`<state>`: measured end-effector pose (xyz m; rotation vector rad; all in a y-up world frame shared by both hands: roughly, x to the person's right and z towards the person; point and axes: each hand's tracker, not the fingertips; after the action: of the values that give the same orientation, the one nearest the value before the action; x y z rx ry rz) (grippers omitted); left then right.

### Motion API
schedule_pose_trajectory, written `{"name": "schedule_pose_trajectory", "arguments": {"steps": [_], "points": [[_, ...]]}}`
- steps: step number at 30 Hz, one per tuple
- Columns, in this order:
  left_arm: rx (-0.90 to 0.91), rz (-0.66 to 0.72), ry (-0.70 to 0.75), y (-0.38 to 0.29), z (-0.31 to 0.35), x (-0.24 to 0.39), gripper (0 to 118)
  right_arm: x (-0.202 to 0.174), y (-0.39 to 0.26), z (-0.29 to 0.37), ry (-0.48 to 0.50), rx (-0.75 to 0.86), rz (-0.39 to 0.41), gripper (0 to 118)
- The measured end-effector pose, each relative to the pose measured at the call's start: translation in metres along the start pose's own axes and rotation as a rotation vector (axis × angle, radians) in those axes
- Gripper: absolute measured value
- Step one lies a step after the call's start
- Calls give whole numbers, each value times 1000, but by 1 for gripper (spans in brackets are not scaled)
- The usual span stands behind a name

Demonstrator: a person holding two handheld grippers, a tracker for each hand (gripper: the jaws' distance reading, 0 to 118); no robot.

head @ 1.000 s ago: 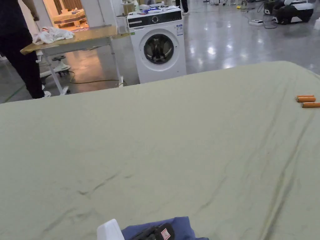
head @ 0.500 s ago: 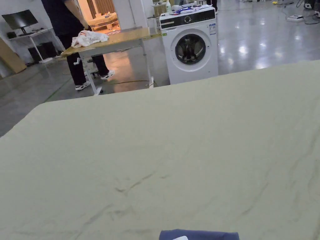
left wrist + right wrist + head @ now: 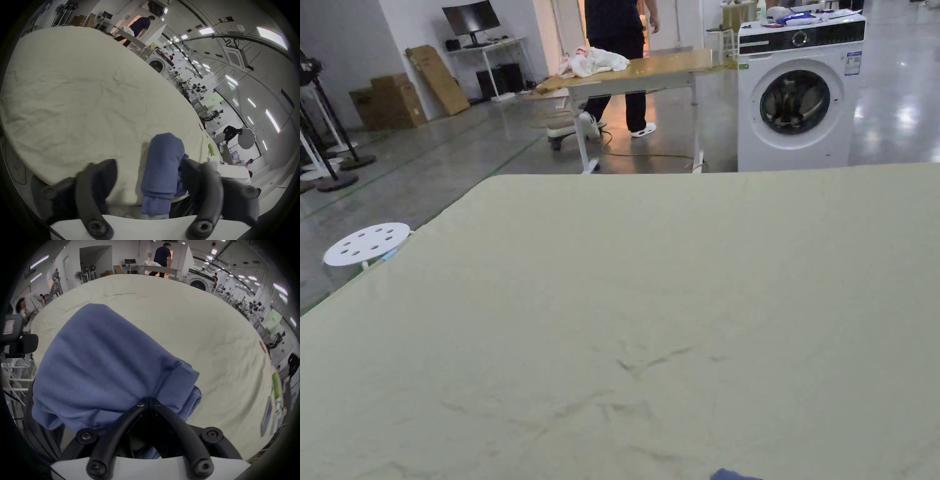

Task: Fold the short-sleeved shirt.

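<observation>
Carrying a bunched blue shirt (image 3: 103, 369) over the near edge of the counter (image 3: 675, 269), we are at the very start of the fold. The right claw (image 3: 148, 400) has its jaws pressed together on a gather of the cloth, and the rest of the garment billows up and away ahead of that claw, crumpled, with no sleeve or hem laid out. The left claw (image 3: 148, 170) stands with its jaws wide apart and grips nothing; a hanging roll of the same shirt (image 3: 162, 170) lies between the jaws, close to the right-hand one, though we cannot tell whether it touches. In the head view a small corner of blue (image 3: 734, 475) shows at the bottom edge. By our judgement nothing is folded yet: the shirt must first be spread flat on the pale green cover ahead of both claws, then the sleeves and body turned in.
</observation>
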<state>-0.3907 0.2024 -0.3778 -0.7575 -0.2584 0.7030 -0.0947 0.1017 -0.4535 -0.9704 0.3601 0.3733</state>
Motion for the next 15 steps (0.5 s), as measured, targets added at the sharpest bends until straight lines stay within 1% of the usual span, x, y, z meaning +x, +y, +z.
{"name": "schedule_pose_trajectory", "arguments": {"steps": [1, 2, 4, 5, 8, 9, 11, 12, 14, 15], "points": [[-10, -1, -20, 1, -4, -3, 92, -5, -1, 0, -17, -15, 80, 0], [-23, -2, -49, 2, -9, -6, 92, -7, 0, -3, -20, -25, 105, 0], [-52, 25, -116, 8, -25, -9, 92, -1, 1, -6, 4, -30, 47, 0], [-47, 32, -135, 9, -31, -10, 92, 3, 0, -5, 13, -30, 34, 0], [-73, 44, -145, 14, -64, -13, 92, 9, -6, -7, 41, -8, 5, 0], [-113, 49, -150, 17, -77, -13, 92, 11, -9, -4, 50, 4, -15, 0], [-126, 56, -165, 16, -94, -15, 88, 15, -13, -4, 68, 24, -63, 0], [-133, 66, -178, 15, -103, -16, 83, 18, -15, -4, 80, 30, -103, 0], [-161, 103, -222, 15, -114, -23, 55, 21, -18, -4, 94, 34, -159, 0], [-147, 113, -191, 12, -115, -22, 49, 23, -18, -4, 96, 33, -164, 0]]}}
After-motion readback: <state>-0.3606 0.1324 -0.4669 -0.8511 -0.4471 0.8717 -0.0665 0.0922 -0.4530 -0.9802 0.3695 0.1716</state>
